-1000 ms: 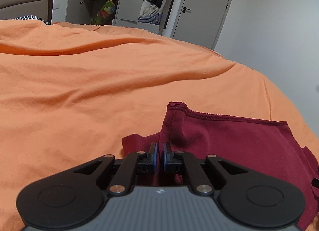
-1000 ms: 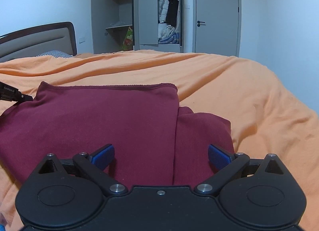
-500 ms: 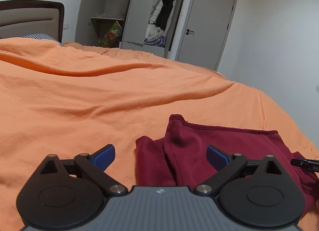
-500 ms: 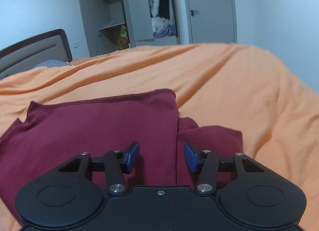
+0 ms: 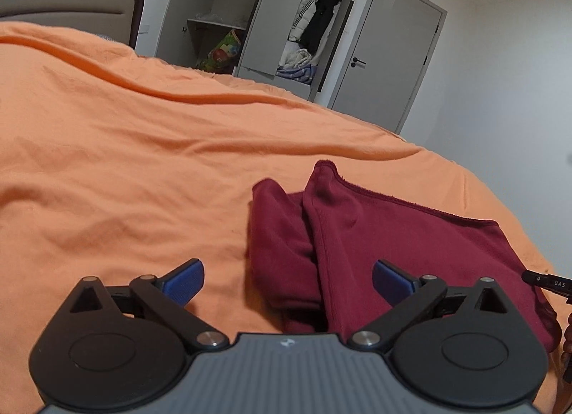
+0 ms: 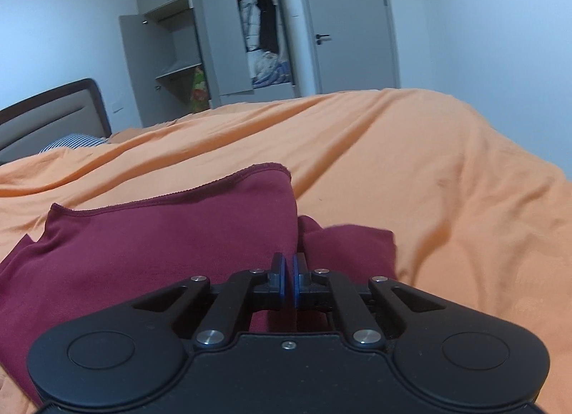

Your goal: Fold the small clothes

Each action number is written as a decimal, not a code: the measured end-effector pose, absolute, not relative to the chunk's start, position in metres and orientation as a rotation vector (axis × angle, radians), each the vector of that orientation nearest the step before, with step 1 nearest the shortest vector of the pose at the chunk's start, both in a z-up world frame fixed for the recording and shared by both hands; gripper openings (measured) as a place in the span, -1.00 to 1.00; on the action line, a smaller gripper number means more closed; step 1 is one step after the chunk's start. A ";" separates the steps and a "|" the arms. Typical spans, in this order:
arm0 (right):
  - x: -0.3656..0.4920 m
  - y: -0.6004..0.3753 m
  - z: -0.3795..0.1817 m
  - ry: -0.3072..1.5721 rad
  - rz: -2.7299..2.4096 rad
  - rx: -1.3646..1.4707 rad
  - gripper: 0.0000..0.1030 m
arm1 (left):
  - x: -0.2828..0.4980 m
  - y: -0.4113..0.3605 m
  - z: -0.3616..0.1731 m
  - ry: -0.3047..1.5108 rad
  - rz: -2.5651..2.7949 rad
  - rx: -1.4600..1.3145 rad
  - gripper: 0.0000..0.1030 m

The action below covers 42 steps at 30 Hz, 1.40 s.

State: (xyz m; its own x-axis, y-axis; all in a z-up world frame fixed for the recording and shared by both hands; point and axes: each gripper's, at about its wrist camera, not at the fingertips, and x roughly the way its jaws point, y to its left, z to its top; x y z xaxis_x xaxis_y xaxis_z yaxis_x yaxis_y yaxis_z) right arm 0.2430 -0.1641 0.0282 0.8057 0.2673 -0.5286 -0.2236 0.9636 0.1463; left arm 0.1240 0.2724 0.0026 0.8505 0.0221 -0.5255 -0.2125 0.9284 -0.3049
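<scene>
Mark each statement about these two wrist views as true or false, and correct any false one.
1. The left gripper has its fingers spread wide. True.
2. The right gripper is wide open. False: its fingers are closed together at the garment's edge; whether they pinch fabric cannot be told.
3. The dark red garment lies on an orange bed cover. True.
4. The wardrobe doors are all shut. False: they stand open, showing clothes and shelves.
5. The room door is closed. True.
</scene>
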 end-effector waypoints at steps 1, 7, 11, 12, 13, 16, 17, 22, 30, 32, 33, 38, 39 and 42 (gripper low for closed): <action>0.240 -0.165 0.027 0.581 0.254 0.086 -0.93 | 0.124 0.271 0.000 0.550 0.123 -0.371 0.99; 0.234 -0.166 0.017 0.604 0.256 0.074 -0.70 | 0.122 0.269 -0.020 0.598 0.119 -0.414 0.99; 0.223 -0.161 0.025 0.562 0.229 0.030 0.00 | 0.118 0.266 -0.024 0.592 0.117 -0.428 0.99; 0.219 -0.159 0.027 0.545 0.222 0.015 0.16 | 0.117 0.265 -0.024 0.588 0.115 -0.432 0.99; 0.214 -0.155 0.029 0.526 0.214 -0.004 0.46 | 0.116 0.263 -0.025 0.586 0.114 -0.437 0.99; 0.204 -0.139 0.033 0.480 0.224 -0.067 0.87 | 0.117 0.255 -0.027 0.586 0.108 -0.438 0.99; 0.201 -0.132 0.034 0.468 0.235 -0.089 0.95 | 0.117 0.252 -0.027 0.586 0.107 -0.431 0.99; 0.201 -0.086 0.039 0.428 0.316 -0.182 0.99 | 0.112 0.242 -0.028 0.582 0.103 -0.462 0.99; 0.225 -0.003 0.024 0.415 0.362 -0.306 0.99 | 0.107 0.233 -0.030 0.544 0.147 -0.536 0.99; 0.232 0.010 0.015 0.412 0.363 -0.341 0.99 | 0.107 0.232 -0.030 0.544 0.145 -0.541 0.99; 0.234 0.015 0.011 0.416 0.360 -0.355 0.99 | 0.107 0.231 -0.030 0.542 0.144 -0.547 0.99; 0.233 0.022 -0.011 0.417 0.348 -0.352 0.99 | 0.106 0.228 -0.033 0.528 0.146 -0.564 0.99; 0.232 0.021 -0.015 0.412 0.349 -0.339 0.99 | 0.106 0.228 -0.034 0.528 0.149 -0.559 0.99; 0.233 0.017 -0.021 0.410 0.356 -0.313 0.99 | 0.107 0.225 -0.035 0.536 0.159 -0.542 0.99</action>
